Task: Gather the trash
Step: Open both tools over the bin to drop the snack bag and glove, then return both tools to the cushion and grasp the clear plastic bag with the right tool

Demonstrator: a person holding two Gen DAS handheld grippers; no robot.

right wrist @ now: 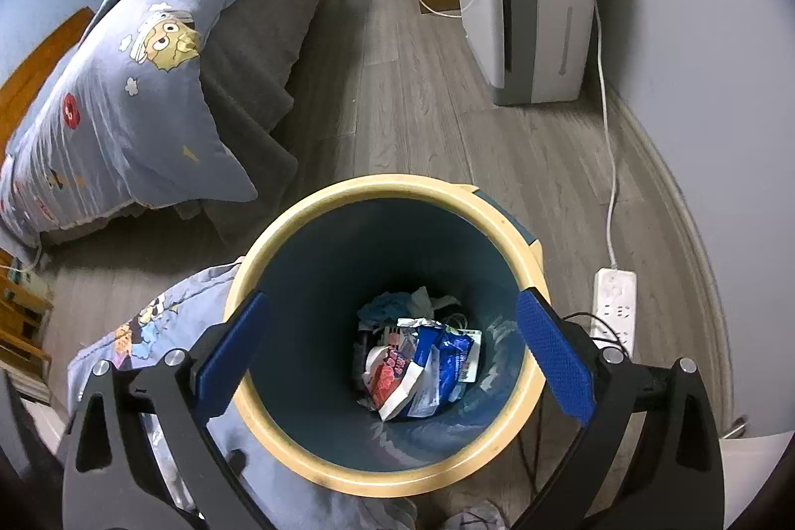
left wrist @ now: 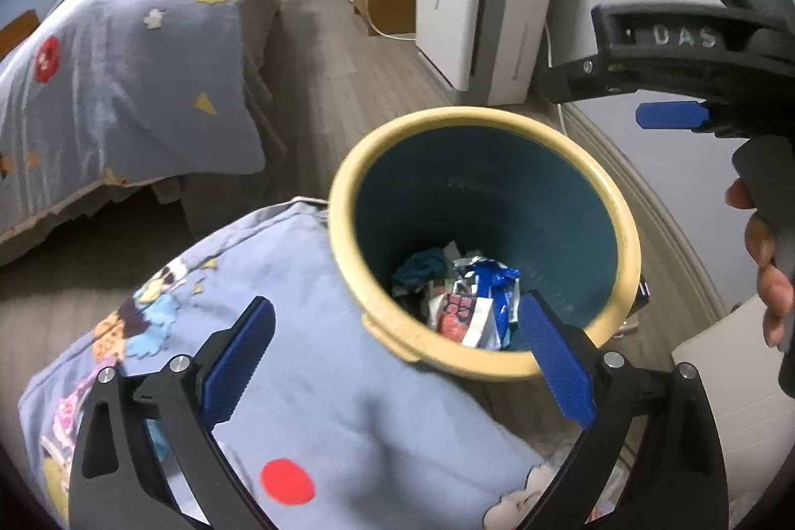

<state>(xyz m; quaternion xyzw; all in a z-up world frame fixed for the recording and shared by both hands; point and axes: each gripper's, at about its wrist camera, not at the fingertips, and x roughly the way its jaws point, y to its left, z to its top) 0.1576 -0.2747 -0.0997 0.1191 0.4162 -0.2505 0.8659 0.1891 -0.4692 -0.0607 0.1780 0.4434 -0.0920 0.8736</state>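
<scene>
Right wrist | right gripper (right wrist: 392, 353) wide open, empty | above bin (right wrist: 278, 445)

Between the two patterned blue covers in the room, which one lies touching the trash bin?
The near cover, with the red dot, pressing against the bin's yellow rim. The other cover lies on the bed, across bare floor.

The bin (right wrist: 278, 440) I'm collecting into stands upright on the wood floor (right wrist: 427, 122), a round bucket with a cream rim and a dark teal inside. At its bottom lies a heap of trash (right wrist: 422, 361): a crumpled blue and white wrapper (right wrist: 449, 358), a red and white packet (right wrist: 390, 381) beside it, and a bunched teal scrap (right wrist: 385, 306) behind them. A cartoon-print quilt (left wrist: 318, 381) presses against the bin's left side.
</scene>
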